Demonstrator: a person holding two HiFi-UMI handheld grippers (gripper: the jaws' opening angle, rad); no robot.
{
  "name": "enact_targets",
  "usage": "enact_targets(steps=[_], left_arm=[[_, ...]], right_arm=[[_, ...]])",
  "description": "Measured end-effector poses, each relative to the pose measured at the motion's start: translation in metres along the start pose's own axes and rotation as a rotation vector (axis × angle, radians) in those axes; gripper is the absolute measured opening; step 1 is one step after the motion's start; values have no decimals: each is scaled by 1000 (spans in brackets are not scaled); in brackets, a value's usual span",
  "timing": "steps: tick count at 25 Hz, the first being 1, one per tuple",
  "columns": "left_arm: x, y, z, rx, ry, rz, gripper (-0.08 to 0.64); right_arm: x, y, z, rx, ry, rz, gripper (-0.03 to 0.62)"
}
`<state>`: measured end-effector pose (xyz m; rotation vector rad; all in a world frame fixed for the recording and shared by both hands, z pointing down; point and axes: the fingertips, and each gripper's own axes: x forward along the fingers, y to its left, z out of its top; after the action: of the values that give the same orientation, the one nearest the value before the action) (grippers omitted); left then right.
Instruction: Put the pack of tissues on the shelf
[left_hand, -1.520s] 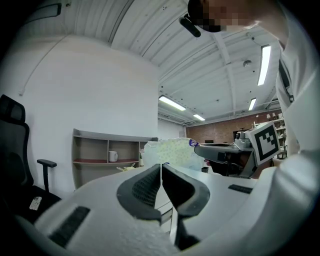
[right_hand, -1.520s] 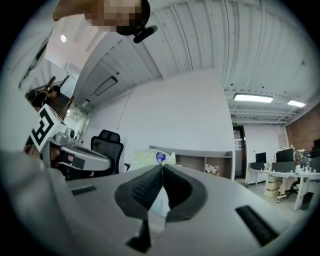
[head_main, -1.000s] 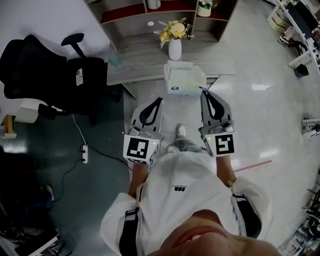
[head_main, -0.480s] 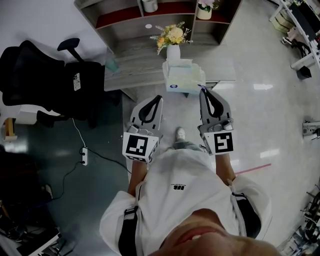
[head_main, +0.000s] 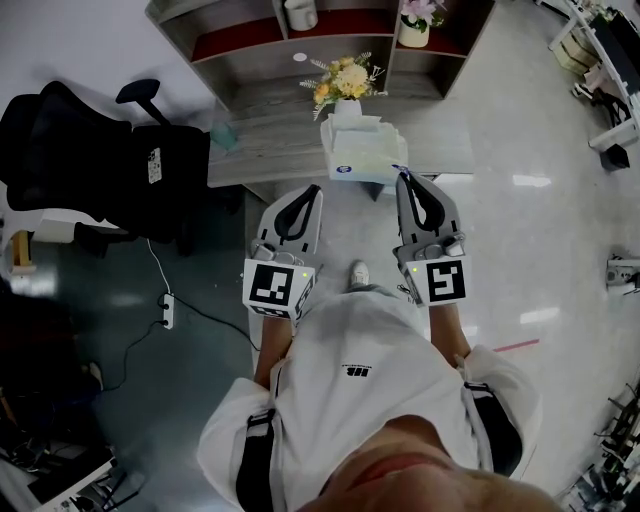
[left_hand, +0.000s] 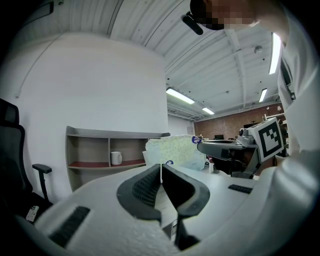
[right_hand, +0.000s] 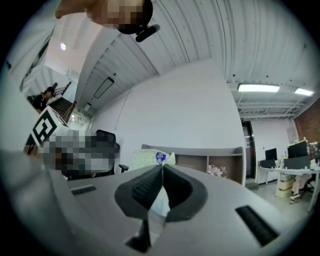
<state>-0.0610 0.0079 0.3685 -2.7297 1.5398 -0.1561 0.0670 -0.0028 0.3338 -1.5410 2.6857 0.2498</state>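
Pale-green pack of tissues pinched by outstretched right gripper, left gripper alongside, pressed together, empty

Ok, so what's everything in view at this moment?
pack of tissues: one, pale green, over desk edge
desk: one, grey, ahead
shelf: one, grey, red-brown boards, behind desk
vase of flowers: one, white, yellow blooms, on desk
mug: one, white, in shelf
pink potted flowers: one, white pot, in shelf, right
office chair: one, black, left
power strip: one, white, floor left
left gripper: one, grey, shut on pack's corner
right gripper: one, grey, shut on pack's edge
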Motion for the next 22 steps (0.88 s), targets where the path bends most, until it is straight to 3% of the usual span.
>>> enact_targets(steps=[11, 22], left_arm=[[27, 7, 1, 12, 17, 77, 32], [49, 6, 0, 17, 26, 86, 32]], right_arm=[[25, -31, -15, -1, 5, 58, 28], [40, -51, -18, 8, -1, 70, 28]])
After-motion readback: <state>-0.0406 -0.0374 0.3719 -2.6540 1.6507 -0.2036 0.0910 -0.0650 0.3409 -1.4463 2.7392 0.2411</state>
